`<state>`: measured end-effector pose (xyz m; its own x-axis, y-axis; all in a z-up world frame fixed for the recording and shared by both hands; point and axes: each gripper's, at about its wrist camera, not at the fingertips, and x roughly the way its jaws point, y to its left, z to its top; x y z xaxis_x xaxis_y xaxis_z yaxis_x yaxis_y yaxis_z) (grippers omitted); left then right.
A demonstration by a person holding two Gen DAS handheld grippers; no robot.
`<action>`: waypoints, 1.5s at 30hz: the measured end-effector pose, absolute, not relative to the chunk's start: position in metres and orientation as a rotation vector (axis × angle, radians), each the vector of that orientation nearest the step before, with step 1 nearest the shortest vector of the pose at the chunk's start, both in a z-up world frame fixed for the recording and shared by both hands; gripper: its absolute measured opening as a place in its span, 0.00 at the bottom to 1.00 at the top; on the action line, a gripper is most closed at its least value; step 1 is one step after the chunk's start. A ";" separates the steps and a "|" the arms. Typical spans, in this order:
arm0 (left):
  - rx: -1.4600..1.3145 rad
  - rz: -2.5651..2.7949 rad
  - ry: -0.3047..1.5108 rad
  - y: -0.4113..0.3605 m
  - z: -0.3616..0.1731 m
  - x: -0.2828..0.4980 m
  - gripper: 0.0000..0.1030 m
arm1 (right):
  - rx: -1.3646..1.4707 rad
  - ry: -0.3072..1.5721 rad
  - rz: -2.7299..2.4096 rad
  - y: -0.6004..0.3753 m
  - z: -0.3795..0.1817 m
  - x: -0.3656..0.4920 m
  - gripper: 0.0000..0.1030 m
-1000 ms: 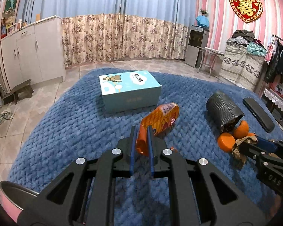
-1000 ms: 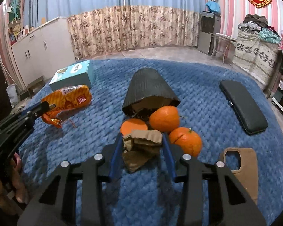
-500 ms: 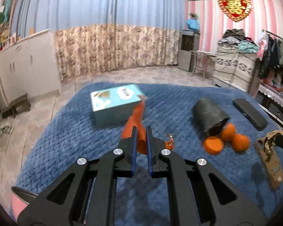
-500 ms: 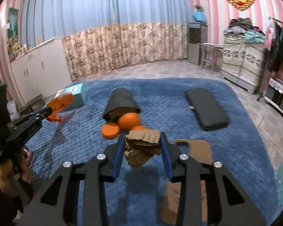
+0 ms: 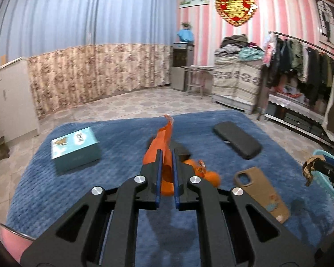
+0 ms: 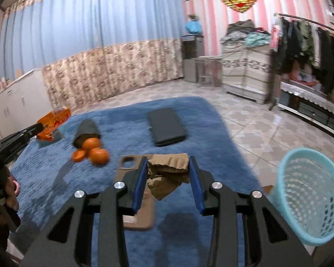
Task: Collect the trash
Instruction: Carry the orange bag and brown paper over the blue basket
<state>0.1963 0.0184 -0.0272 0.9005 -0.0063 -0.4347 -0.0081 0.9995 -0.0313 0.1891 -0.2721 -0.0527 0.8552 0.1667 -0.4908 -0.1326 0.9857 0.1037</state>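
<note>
Left gripper (image 5: 166,169) is clenched on an orange snack wrapper (image 5: 161,146), pinched at its lower end; the rest of the wrapper stands up past the fingertips, clear of the blue blanket (image 5: 122,138). Right gripper (image 6: 167,175) is grasping a crumpled brown cardboard scrap (image 6: 168,169), pads pressing both sides, scrap hanging a bit below the jaws. It is held above the blanket's edge, with the light blue basket (image 6: 309,195) on the floor just to its right.

Handling judgement: both pieces look very light. The wrapper is thin, floppy film, probably slick, so a pinch near an end or a crimped seam holds best; it may cling or flutter on release. The cardboard is soft and crushable, folds give it bulk, so squeezing across the wad works; loose flaps could snag on the basket rim. Nothing fragile in either.

Not trash, leave alone: oranges (image 6: 93,151) spilling from a dark bag (image 6: 86,130), teal box (image 5: 74,149), black case (image 6: 165,126), brown phone case (image 5: 261,193), all lying on the blanket.
</note>
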 end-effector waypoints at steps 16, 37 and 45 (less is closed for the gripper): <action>0.027 -0.287 0.408 -0.136 -0.006 0.209 0.07 | 0.166 0.455 -0.222 -0.449 -0.047 0.164 0.36; 0.102 -0.661 0.446 -0.349 -0.036 0.205 0.07 | 0.271 0.470 -0.421 -0.559 -0.071 0.135 0.36; 0.138 -0.749 0.486 -0.408 -0.059 0.208 0.07 | 0.327 0.458 -0.449 -0.580 -0.079 0.131 0.36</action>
<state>0.2083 -0.4080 -0.0589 0.6279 -0.6198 -0.4707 0.6826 0.7291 -0.0495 0.1307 -0.5803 -0.0794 0.8032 -0.3395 -0.4895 0.4827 0.8524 0.2009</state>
